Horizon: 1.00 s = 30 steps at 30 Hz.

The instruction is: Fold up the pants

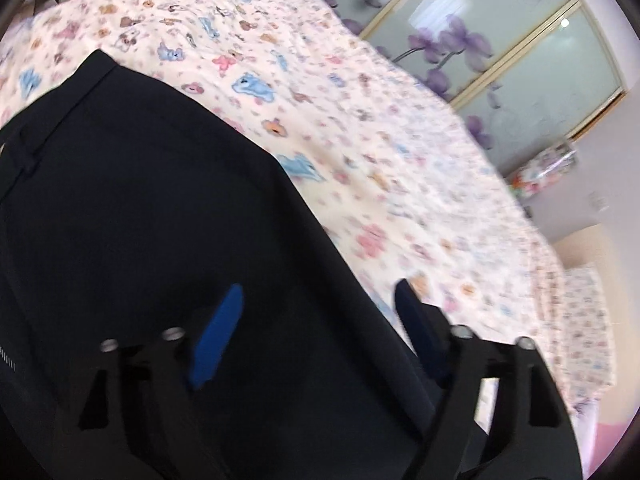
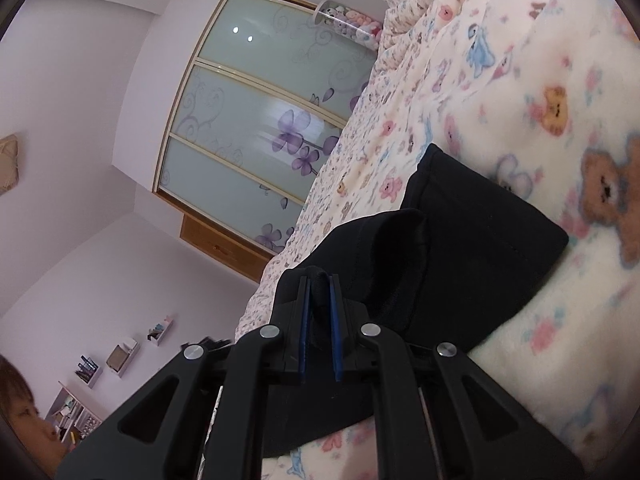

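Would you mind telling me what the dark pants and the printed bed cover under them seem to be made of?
Pants: apparently a smooth, matte black knit or woven fabric; it folds softly and shows a stitched seam. Whether it is cotton or synthetic is unclear.
Bed cover: seemingly a plush fleece, cream with teddy-bear prints; the surface looks fuzzy and the prints soft-edged, though blur may add to that.

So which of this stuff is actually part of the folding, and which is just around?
Part of the job:
black fabric pants
right gripper, shut on them
left gripper, open

Just around:
teddy-bear print blanket
flower-patterned sliding wardrobe doors
wall shelves
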{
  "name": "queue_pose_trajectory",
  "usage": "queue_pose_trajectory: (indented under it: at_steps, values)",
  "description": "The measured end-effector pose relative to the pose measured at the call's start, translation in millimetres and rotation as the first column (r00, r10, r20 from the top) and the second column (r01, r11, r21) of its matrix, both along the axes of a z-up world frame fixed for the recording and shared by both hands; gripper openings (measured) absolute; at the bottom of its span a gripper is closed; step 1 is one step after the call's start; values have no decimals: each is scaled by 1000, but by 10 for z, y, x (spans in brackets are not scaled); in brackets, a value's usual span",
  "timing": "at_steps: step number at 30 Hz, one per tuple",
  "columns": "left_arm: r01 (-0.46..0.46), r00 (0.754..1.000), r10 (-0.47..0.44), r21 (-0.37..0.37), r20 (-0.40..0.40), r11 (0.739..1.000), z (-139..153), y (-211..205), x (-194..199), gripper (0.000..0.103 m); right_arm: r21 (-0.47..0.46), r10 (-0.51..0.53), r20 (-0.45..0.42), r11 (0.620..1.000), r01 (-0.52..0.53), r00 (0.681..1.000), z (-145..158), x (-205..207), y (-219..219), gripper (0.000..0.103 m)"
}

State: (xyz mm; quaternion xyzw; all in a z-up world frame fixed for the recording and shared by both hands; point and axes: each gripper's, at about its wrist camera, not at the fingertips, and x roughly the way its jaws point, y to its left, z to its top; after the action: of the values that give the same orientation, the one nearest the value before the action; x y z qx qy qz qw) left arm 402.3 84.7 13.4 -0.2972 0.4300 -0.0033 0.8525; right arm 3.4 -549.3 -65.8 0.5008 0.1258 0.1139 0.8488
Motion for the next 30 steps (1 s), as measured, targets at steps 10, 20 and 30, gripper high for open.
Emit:
queue_pose_trajectory:
  at_steps: [10, 20, 30]
  values:
    - [-111, 990, 121, 128, -77, 986, -248, 18, 443, 64, 6, 24, -4, 1000, -24, 1000, -25, 41, -7, 9]
    - [-101, 994, 99, 54, 39, 993, -74, 55, 77, 5, 1, 21, -6, 1000, -21, 1000, -17, 25, 5, 9]
    - [-95, 973, 92, 1, 210, 996, 560, 327, -1015, 5, -145, -46, -10, 988, 44, 999, 395, 38, 40, 9]
